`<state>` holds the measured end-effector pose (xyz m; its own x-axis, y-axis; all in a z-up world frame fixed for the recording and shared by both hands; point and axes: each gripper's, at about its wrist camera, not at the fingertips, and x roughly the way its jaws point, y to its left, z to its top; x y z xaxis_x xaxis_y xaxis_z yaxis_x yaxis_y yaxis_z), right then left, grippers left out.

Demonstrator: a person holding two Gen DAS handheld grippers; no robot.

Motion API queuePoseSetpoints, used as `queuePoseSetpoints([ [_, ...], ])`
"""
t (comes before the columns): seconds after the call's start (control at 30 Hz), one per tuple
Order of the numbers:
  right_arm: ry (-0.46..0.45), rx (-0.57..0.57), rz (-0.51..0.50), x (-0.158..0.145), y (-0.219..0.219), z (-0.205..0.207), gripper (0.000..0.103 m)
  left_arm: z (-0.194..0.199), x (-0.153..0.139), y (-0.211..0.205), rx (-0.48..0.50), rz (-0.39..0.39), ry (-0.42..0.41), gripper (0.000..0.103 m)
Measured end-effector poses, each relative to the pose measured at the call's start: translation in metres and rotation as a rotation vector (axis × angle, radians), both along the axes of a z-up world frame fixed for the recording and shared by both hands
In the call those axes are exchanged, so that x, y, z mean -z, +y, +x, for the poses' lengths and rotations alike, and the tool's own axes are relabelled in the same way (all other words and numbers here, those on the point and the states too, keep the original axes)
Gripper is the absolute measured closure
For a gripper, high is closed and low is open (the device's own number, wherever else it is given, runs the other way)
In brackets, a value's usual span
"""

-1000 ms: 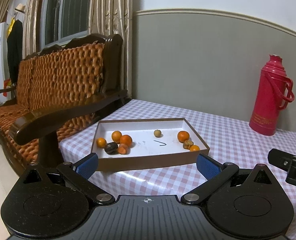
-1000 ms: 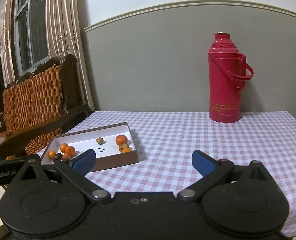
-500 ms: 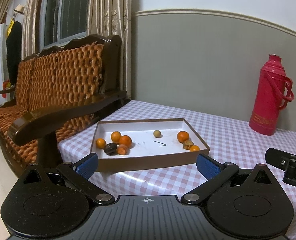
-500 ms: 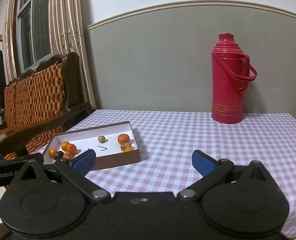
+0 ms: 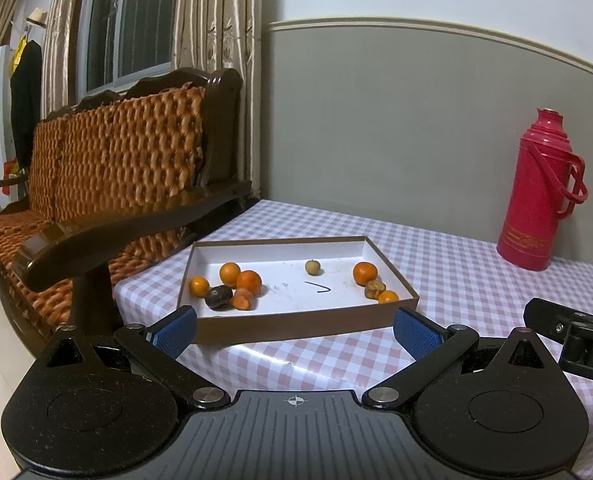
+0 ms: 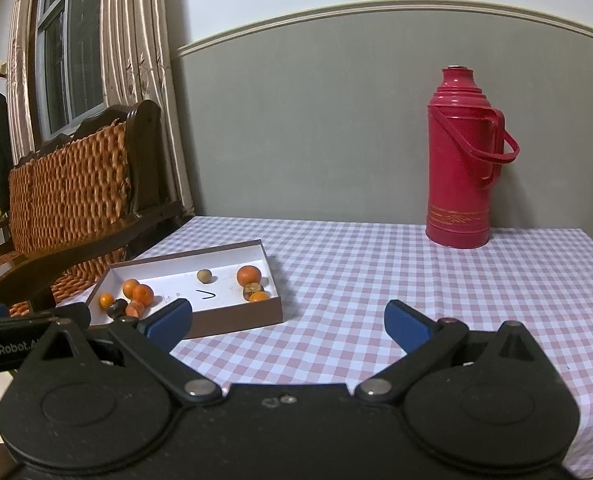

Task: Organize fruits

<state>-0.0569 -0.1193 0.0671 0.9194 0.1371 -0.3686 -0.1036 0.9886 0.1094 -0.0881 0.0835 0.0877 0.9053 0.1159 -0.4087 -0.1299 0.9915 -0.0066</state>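
Left wrist view, centre of frame: you find a shallow cardboard tray (image 5: 296,316), brown walls, white floor, on a glossy checked tablecloth (image 5: 456,280). Round, smooth-skinned fruits (image 5: 248,281) lie inside in two clusters, left and right, with one small greenish fruit (image 5: 312,267) between; possibly sorted, possibly not. Your left gripper (image 5: 296,330) hangs spread and empty, as does your right gripper (image 6: 288,322). Red flask (image 6: 462,156), upper right.

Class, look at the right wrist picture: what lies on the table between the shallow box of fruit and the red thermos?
Nothing: between the box and the thermos the right wrist view shows only bare checked tablecloth.
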Motion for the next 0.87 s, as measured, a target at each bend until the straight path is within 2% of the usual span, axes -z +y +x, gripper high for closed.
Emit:
queuePoseSetpoints([
  [0.53,0.009,0.012,-0.01,0.001,0.0014,0.0061,0.006,0.0042,0.0047,0.0007,0.004,-0.001,0.016,0.0],
  [0.63,0.009,0.012,-0.014,0.0012,0.002,0.0063,0.006,0.0035,0.0061,-0.0006,0.009,0.002,0.011,0.0],
  [0.73,0.01,0.012,-0.013,0.0013,0.0023,0.0064,0.006,0.0008,0.0059,0.0008,0.024,-0.028,-0.008,0.0],
  [0.87,0.01,0.01,-0.012,0.0012,0.0018,0.0067,0.006,-0.0004,0.004,-0.0031,0.029,-0.014,-0.023,0.0],
])
